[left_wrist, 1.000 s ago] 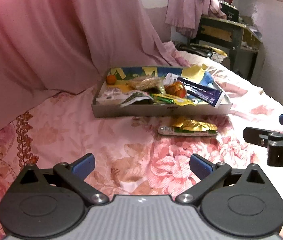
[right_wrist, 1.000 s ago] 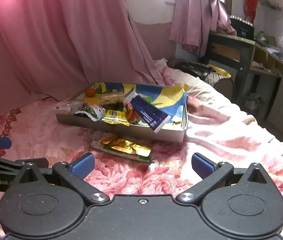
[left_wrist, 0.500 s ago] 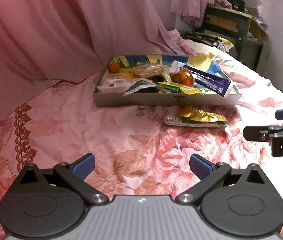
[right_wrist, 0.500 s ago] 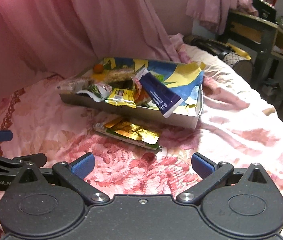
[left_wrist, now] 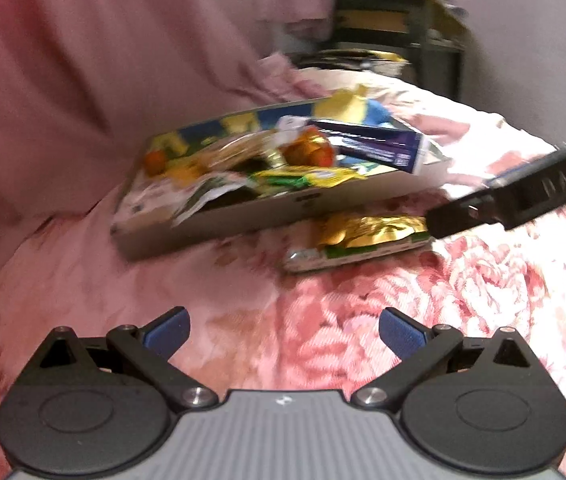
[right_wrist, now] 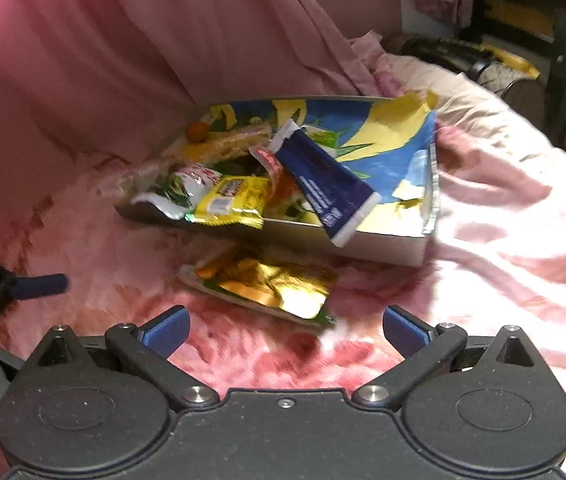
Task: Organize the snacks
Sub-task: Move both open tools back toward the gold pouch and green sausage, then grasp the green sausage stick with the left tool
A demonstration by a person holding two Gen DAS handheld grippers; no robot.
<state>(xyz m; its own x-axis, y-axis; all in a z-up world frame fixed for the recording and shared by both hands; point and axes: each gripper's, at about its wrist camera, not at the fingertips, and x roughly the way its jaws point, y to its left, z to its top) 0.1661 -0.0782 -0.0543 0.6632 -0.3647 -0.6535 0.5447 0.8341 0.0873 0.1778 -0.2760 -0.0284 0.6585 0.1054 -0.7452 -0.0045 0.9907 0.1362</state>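
A bed covered in a pink floral bedspread (right_wrist: 503, 240) fills both views, with pink curtains hanging behind it; ahead of both sets of fingers sits a shallow cardboard tray (right_wrist: 387, 246), its inside lined in blue and yellow, heaped with snack packets; among them a dark blue packet (right_wrist: 323, 184) leans over the near wall, a yellow packet (right_wrist: 231, 200) overhangs it to the left, and a small orange ball (right_wrist: 197, 131) rests at the far corner. Outside the tray, just beyond the right gripper (right_wrist: 285, 328) and roughly centred between its fingers, lies a flat gold foil packet (right_wrist: 267, 288) on the bedspread, close beside the tray's near wall. The right gripper's fingers are spread wide and empty; the left gripper (left_wrist: 283, 328) is likewise spread wide with nothing between its blue pads, the gold packet lying ahead and to the right of them. The packet looks light, thin and crinkly, likely slippery and easily crushed; judging by its flat lie on soft bedding, a pinch across a raised edge or crumpled fold seems the surest hold.
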